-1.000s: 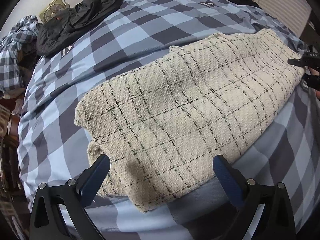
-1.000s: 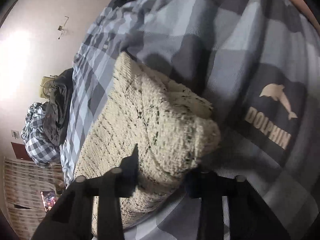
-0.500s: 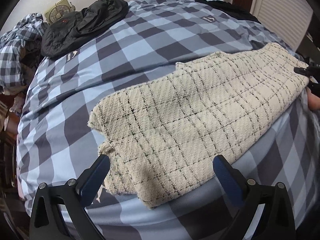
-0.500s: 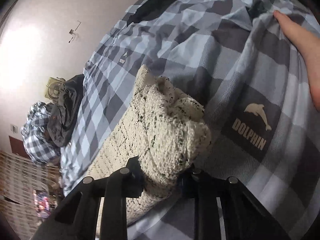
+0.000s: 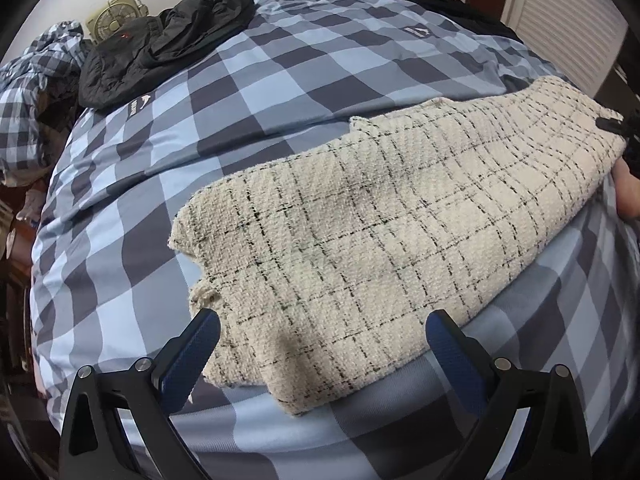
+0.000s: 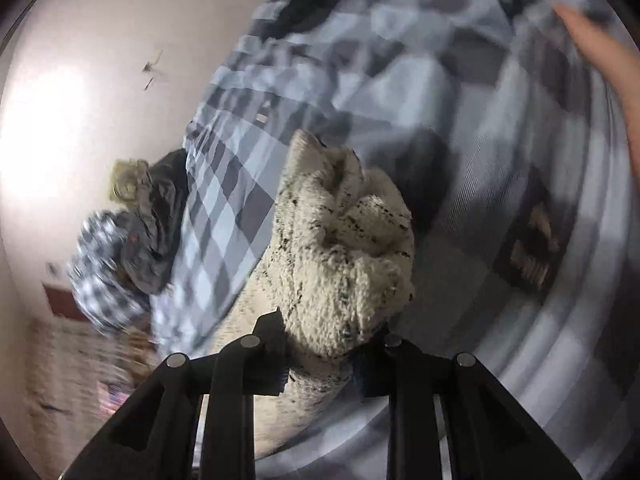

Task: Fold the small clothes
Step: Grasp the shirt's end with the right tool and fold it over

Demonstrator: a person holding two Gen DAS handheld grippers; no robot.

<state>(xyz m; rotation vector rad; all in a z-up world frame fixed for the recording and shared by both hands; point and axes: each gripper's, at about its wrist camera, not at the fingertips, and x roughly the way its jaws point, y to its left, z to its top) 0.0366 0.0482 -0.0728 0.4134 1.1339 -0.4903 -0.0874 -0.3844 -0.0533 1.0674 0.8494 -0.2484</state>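
Right wrist view motion-blurred throughout: checked bedcover (image 6: 240,184) smeared, its dark logo patch (image 6: 528,252) unreadable. Cream tweed garment (image 6: 344,256) bunched, its gripped end hidden between the right gripper (image 6: 320,360) jaws. Bare forearm (image 6: 604,68) cut off at the right edge. In left wrist view, black jacket (image 5: 160,48) partly hides a beige fan (image 5: 116,20); the garment's (image 5: 380,232) far corner runs off frame.

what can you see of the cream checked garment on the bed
The cream garment looks like a thick, nubbly tweed-like knit crossed by thin black grid lines, with frayed, uneven edges at its near left corner. It lies spread flat across the blue checked bedspread. The left gripper hovers open over its near edge. At its far right end the right gripper is shut on a bunched, lifted handful.
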